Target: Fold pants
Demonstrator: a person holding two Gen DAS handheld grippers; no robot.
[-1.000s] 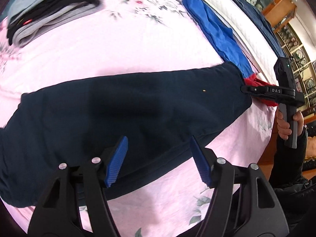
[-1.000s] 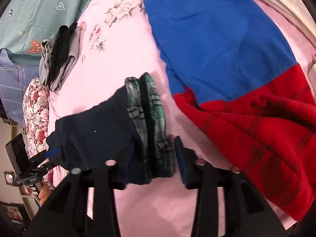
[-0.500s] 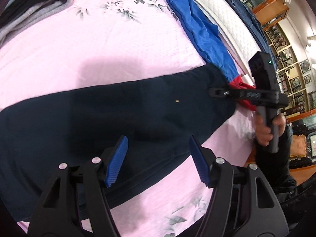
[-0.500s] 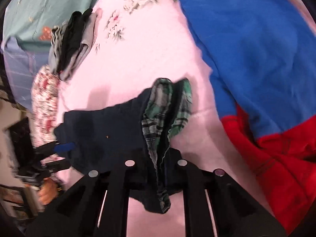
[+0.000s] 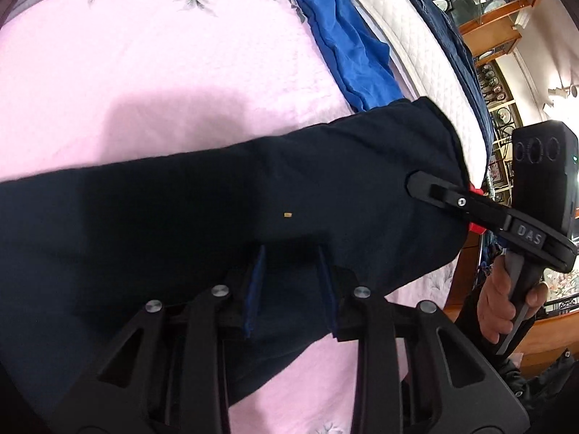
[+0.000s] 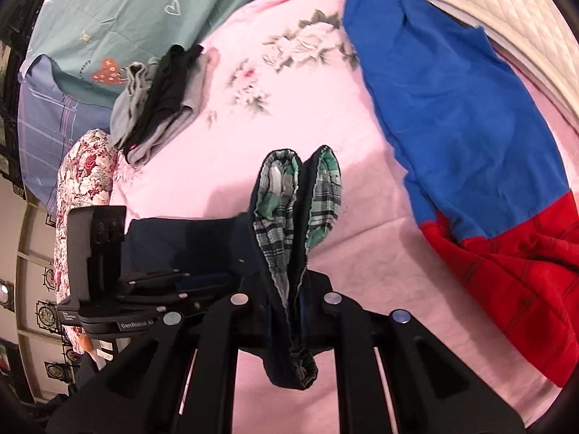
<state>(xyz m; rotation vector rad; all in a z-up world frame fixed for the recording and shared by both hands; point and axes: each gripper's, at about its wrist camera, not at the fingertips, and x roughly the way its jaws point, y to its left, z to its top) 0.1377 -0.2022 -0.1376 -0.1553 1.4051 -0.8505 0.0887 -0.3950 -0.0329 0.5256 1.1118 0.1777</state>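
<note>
Dark navy pants (image 5: pixel 181 217) lie across the pink floral bedspread (image 5: pixel 144 54). My left gripper (image 5: pixel 291 285) is shut on the pants' near long edge, with a fold of cloth pinched between its blue pads (image 5: pixel 255 289). My right gripper (image 6: pixel 287 300) is shut on the waistband end, which stands up and shows its green plaid lining (image 6: pixel 278 224). In the left wrist view the right gripper (image 5: pixel 430 190) clamps that end at the far right, with a hand (image 5: pixel 503 300) on its handle. The right wrist view shows the left gripper (image 6: pixel 159 282) close by at the left, against the navy cloth (image 6: pixel 202 238).
A blue and red garment (image 6: pixel 452 108) is spread on the right of the bed. A pile of folded grey and black clothes (image 6: pixel 159 97) sits at the back left. A floral pillow (image 6: pixel 87 181) lies at the left edge. A white quilted mattress (image 5: pixel 416 54) borders the far side.
My right gripper shut on the waistband and lifted it. My left gripper's pads then came together on the pants' edge. The two grippers are now much nearer each other.
</note>
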